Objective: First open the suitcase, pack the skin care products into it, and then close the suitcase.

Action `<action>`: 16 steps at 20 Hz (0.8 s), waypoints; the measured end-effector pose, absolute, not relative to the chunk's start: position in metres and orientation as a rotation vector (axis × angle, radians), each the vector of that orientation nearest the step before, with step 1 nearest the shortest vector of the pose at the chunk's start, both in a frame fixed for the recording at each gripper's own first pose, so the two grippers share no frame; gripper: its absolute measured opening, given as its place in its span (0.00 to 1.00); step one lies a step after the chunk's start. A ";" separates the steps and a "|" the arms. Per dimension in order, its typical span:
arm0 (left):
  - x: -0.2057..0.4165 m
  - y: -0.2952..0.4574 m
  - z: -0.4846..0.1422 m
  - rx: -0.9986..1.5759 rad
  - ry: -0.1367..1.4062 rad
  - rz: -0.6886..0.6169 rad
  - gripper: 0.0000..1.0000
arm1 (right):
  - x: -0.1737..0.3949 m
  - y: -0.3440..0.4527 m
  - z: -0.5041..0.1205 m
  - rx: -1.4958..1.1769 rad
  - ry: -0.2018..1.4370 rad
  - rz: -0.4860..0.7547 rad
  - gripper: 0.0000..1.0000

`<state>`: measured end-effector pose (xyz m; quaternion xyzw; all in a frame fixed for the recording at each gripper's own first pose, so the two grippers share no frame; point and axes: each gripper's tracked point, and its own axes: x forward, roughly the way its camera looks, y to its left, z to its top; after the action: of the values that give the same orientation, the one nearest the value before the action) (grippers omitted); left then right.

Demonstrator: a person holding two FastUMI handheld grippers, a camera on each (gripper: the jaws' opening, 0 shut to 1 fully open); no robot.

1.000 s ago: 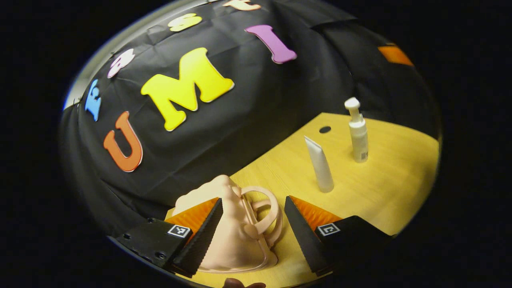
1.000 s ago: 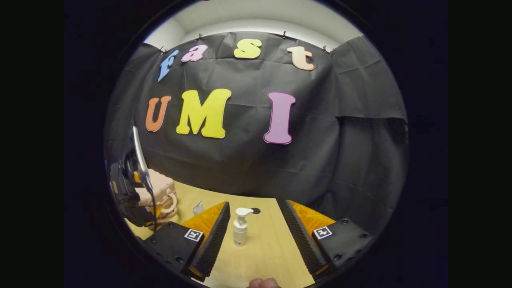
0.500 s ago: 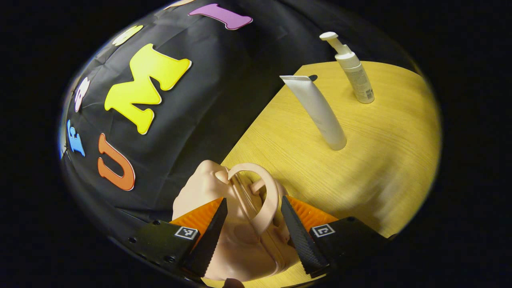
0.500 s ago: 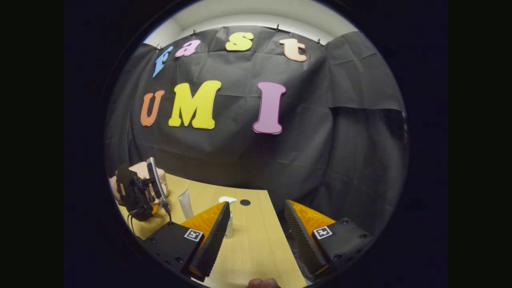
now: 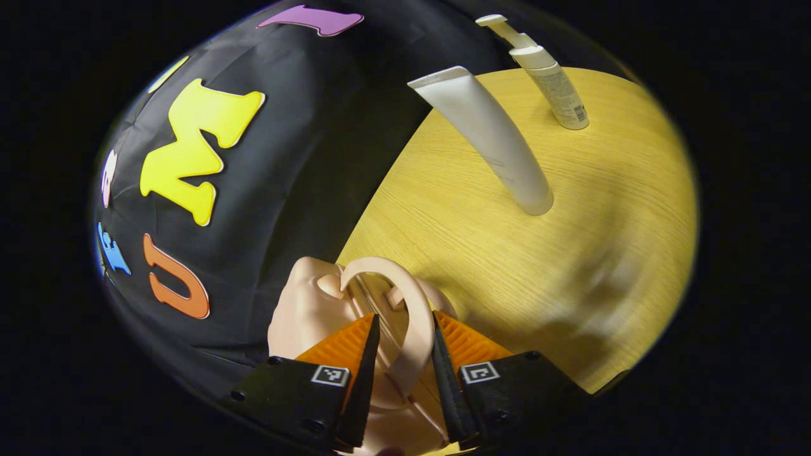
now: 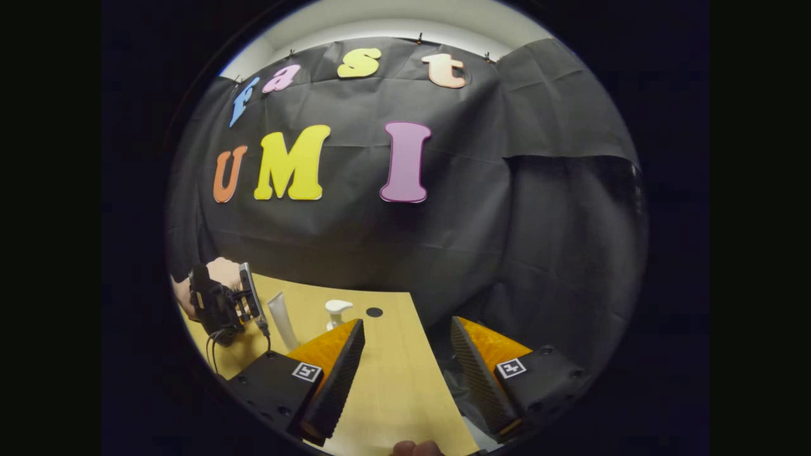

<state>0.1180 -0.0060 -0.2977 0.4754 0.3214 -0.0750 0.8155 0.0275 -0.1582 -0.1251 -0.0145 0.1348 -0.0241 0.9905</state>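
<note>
Step in hand: the left gripper (image 5: 402, 380) is closing on the handle (image 5: 415, 316) of the small pink suitcase (image 5: 304, 310), fingers nearly touching it; opening looks barely begun.
Suitcase: sitting at the table (image 5: 570, 266) edge, by the booth wall.
Skin care: tube (image 5: 488, 139) and pump bottle (image 5: 551, 76) are standing farther off, unpacked.
Right gripper (image 6: 405, 373): hanging wide open, holding nothing.
Next move: likely needing a firm pinch and a lift.

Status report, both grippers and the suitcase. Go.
Left gripper closed around suitcase handle. Right gripper open, holding nothing. Suitcase shut. Tube and pump bottle upright on table.
</note>
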 end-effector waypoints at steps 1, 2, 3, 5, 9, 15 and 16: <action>0.118 -0.007 -0.299 1.005 0.688 -0.164 0.42 | 0.025 -0.155 -0.126 -0.033 0.275 -0.056 0.77; 0.116 -0.008 -0.298 0.997 0.685 -0.174 0.37 | 0.021 -0.151 -0.126 -0.035 0.277 -0.065 0.81; 0.118 -0.010 -0.296 0.989 0.672 -0.183 0.33 | 0.018 -0.145 -0.121 -0.033 0.272 -0.072 0.77; 0.118 -0.013 -0.289 0.971 0.654 -0.207 0.24 | 0.010 -0.131 -0.111 -0.051 0.251 -0.076 0.77; 0.117 -0.008 -0.265 0.894 0.610 -0.210 0.13 | 0.003 -0.109 -0.096 -0.084 0.222 -0.085 0.81; 0.113 0.014 -0.188 0.702 0.478 -0.227 0.10 | 0.007 -0.071 -0.076 -0.094 0.197 -0.093 0.81; 0.110 0.021 -0.173 0.670 0.455 -0.226 0.09 | 0.009 -0.062 -0.070 -0.097 0.186 -0.087 0.81</action>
<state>0.1100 0.0212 -0.1726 0.3254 0.2206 -0.1098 0.9129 0.0090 -0.0620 -0.0702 -0.0485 0.0929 -0.0436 0.9935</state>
